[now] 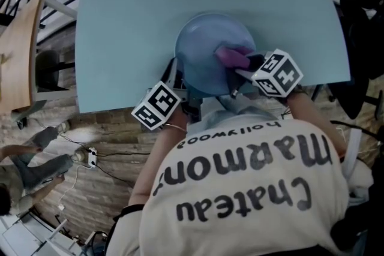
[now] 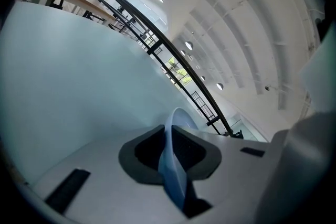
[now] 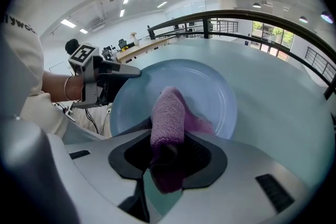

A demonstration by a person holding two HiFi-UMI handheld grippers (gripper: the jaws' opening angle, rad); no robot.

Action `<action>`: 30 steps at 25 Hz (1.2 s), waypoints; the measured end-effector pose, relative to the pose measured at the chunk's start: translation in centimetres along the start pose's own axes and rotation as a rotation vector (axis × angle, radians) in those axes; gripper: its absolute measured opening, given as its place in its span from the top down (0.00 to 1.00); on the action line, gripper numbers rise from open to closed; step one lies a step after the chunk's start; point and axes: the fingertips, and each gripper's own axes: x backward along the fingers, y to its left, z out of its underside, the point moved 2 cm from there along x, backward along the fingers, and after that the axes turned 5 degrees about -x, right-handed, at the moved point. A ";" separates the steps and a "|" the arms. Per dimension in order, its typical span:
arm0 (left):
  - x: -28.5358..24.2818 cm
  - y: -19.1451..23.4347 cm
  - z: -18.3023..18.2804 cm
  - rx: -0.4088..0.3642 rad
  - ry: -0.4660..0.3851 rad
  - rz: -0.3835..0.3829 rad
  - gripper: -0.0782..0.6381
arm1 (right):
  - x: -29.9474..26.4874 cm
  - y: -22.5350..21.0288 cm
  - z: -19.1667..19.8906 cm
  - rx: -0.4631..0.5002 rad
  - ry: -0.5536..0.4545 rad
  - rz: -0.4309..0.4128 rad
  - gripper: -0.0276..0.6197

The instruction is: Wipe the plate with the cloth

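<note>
- Left gripper (image 2: 170, 157): clenched on the near rim of the plate (image 2: 173, 186), seen edge-on between the pads; likely there to pin it against sliding under the wipe.
- Right gripper (image 3: 168, 157): grasping the folded purple cloth (image 3: 169, 113), angled downward to bring the free end onto the plate's face, right of centre in the head view.
- Bench (image 1: 150, 9): pale blue, carrying only the plate, set right at the near edge, probably for easy reach by both grippers.
- Wooden table (image 1: 18, 57): off to the left beyond the bench, well apart from the work.
- Obstruction: none on the bench itself; only the left gripper's own hold, covering a short stretch of near rim and probably keeping that stretch out of the cloth's reach until re-gripped.
- Power strip (image 1: 91, 156): on the floor below with loose cables, no hindrance to the wiping.
</note>
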 end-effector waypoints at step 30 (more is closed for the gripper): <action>-1.5 0.2 0.5 -0.195 0.129 -0.075 0.72 | 9.0 -4.7 -0.4 -0.437 -0.592 0.143 0.72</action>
